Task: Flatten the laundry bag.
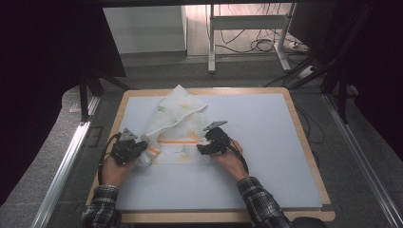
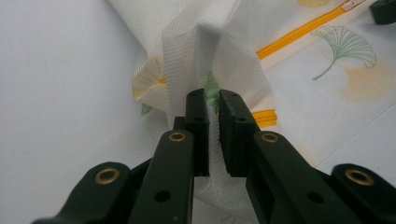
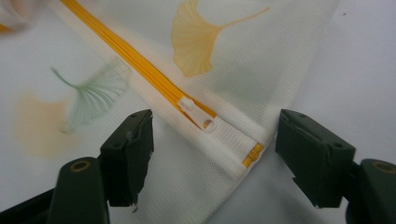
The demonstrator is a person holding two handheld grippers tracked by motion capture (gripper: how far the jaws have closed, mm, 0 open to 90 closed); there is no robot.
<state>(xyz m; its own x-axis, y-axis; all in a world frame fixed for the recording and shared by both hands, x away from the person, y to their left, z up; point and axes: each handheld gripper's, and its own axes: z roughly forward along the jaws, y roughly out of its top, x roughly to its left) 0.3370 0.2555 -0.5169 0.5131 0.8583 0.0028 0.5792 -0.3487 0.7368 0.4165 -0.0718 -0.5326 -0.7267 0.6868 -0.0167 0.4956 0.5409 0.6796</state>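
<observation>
While counted: one mesh bag (image 1: 175, 124) with one orange zipper (image 3: 135, 59), on one desk (image 1: 266, 142).
Left tongs (image 2: 211, 100): clamped on bag fabric.
Right tongs (image 3: 215, 140): parted, straddling one zipper pull (image 3: 198, 114), untouched.

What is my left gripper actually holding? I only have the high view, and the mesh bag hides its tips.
Observer: The left gripper is shut on a bunched fold of the mesh bag, near the end of the yellow zipper.
Operator: And the right one, has it got the zipper pull?
Observer: No. The right gripper is open; the white zipper pull lies between its jaws, untouched.
Operator: Is the zipper closed?
Observer: The pull sits near the bag's corner, with a short yellow stretch beyond it.
</observation>
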